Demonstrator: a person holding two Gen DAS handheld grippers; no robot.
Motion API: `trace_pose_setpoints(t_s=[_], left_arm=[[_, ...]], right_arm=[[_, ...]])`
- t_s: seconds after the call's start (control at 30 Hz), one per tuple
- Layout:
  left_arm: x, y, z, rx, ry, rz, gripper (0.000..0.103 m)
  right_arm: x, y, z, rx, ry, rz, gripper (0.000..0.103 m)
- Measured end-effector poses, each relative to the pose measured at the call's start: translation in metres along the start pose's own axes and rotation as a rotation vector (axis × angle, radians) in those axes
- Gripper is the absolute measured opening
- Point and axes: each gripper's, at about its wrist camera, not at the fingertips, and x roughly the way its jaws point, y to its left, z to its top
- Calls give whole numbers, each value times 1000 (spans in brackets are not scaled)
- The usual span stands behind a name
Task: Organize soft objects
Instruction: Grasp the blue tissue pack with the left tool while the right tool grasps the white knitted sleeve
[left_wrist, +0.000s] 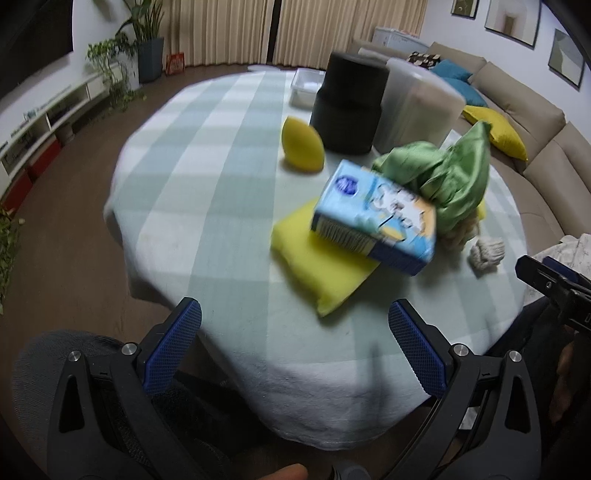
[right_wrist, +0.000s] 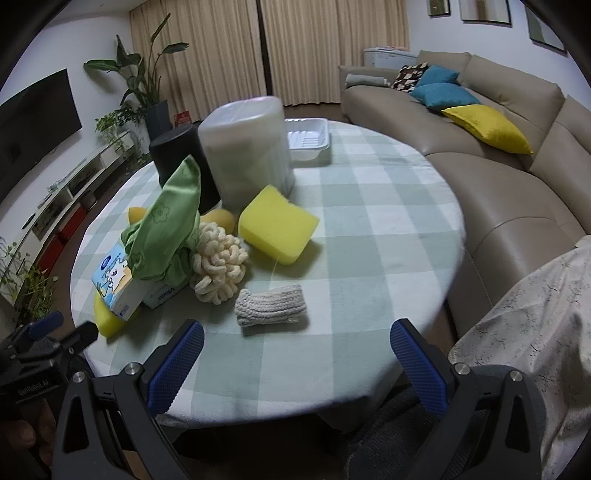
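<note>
Soft objects are lying in a cluster on the checked tablecloth (left_wrist: 207, 206). From the left wrist camera, the left gripper (left_wrist: 295, 347) is hovering at the near table edge, fingers spread apart and gripping nothing; a light blue tissue box (left_wrist: 373, 218) is leaning on a flat yellow sponge (left_wrist: 321, 269), with a crumpled green cloth (left_wrist: 443, 173) behind it. From the right wrist camera, the right gripper (right_wrist: 295, 365) is likewise hanging open and empty near a grey knitted roll (right_wrist: 271, 304); a cream chunky-yarn ball (right_wrist: 219, 264) is touching the green cloth, just beside a thick yellow sponge (right_wrist: 277, 225).
</note>
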Motion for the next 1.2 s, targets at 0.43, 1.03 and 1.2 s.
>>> trace_pose_setpoints(t_s=[0.43,1.03,1.2], left_arm=[[29,-2,20,42,16,-30,103],[29,-10,15,87,-20,1,103],[30,-16,8,133,-37,59,103]], right_arm=[[46,0,6,-19,99,34,103],[57,8,6,-92,43,-12,89],[53,11,5,-127,6,6,64]])
